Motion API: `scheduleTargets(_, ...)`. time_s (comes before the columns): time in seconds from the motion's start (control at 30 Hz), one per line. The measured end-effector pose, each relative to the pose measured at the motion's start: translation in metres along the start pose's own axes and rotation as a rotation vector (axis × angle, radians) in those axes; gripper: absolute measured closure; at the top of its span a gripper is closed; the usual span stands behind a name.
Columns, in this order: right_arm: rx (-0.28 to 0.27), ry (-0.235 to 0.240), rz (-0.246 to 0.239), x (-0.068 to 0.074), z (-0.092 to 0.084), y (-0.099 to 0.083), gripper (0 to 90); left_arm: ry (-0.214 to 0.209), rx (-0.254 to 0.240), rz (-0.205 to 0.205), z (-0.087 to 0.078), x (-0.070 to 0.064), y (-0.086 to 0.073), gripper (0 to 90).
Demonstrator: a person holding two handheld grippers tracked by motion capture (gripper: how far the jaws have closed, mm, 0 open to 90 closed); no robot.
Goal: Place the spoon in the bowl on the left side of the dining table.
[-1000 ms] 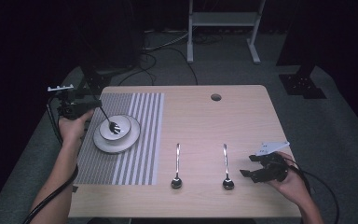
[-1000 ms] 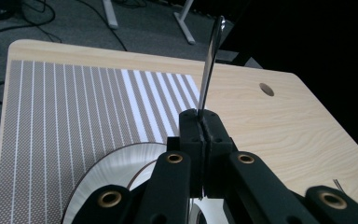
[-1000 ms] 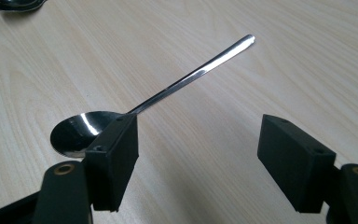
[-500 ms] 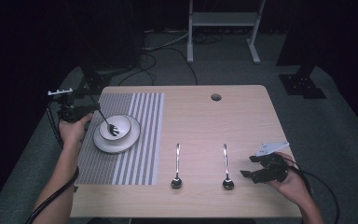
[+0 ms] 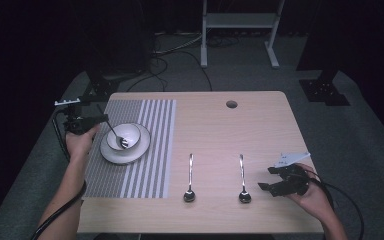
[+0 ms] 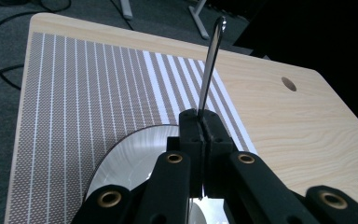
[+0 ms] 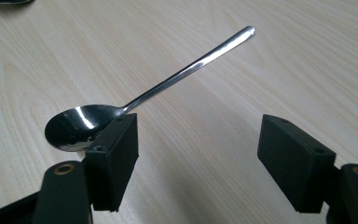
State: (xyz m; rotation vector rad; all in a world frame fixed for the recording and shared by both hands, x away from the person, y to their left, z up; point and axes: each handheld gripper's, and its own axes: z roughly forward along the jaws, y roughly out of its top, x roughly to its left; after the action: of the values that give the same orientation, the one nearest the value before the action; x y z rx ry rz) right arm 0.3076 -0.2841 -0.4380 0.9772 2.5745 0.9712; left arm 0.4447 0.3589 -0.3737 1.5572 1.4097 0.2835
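My left gripper (image 5: 101,119) hovers at the left edge of the striped placemat (image 5: 145,165), shut on the stem of a metal spoon (image 5: 115,132). The spoon slants down into the white bowl (image 5: 130,134), which sits on a grey plate (image 5: 125,156). In the left gripper view the jaws (image 6: 204,121) are pressed together on the spoon (image 6: 212,60), with the plate (image 6: 130,158) below. My right gripper (image 5: 266,179) rests open near the table's front right. In its own view the right gripper (image 7: 198,158) has a spoon (image 7: 81,126) lying just past its left jaw.
Two spoons lie side by side on the bare wood, one (image 5: 189,180) next to the placemat and one (image 5: 242,181) just left of the right gripper. A cable hole (image 5: 231,104) is at the back of the table. Cables and a stand's legs are on the floor beyond.
The left gripper has shifted slightly toward the table's near side, with the spoon still in the bowl. The right gripper has not moved.
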Motion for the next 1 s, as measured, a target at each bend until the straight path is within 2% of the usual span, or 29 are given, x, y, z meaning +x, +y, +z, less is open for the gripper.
scheduleTargets(0.3,0.002,0.001,0.0,0.0,0.001,-0.001,27.8,0.014,-0.004,-0.026,0.001,0.007,-0.007,83.7)
scheduleTargets(0.53,0.001,0.001,0.002,0.0,0.001,-0.001,27.9,0.003,0.005,-0.022,0.0,0.011,-0.01,79.7)
scheduleTargets(0.83,0.002,0.005,0.001,0.0,0.004,-0.001,27.9,0.016,0.025,-0.033,-0.001,0.019,-0.016,73.1)
scheduleTargets(1.0,0.003,0.001,0.003,-0.001,0.005,-0.001,27.9,0.027,0.033,-0.025,-0.002,0.02,-0.017,70.0)
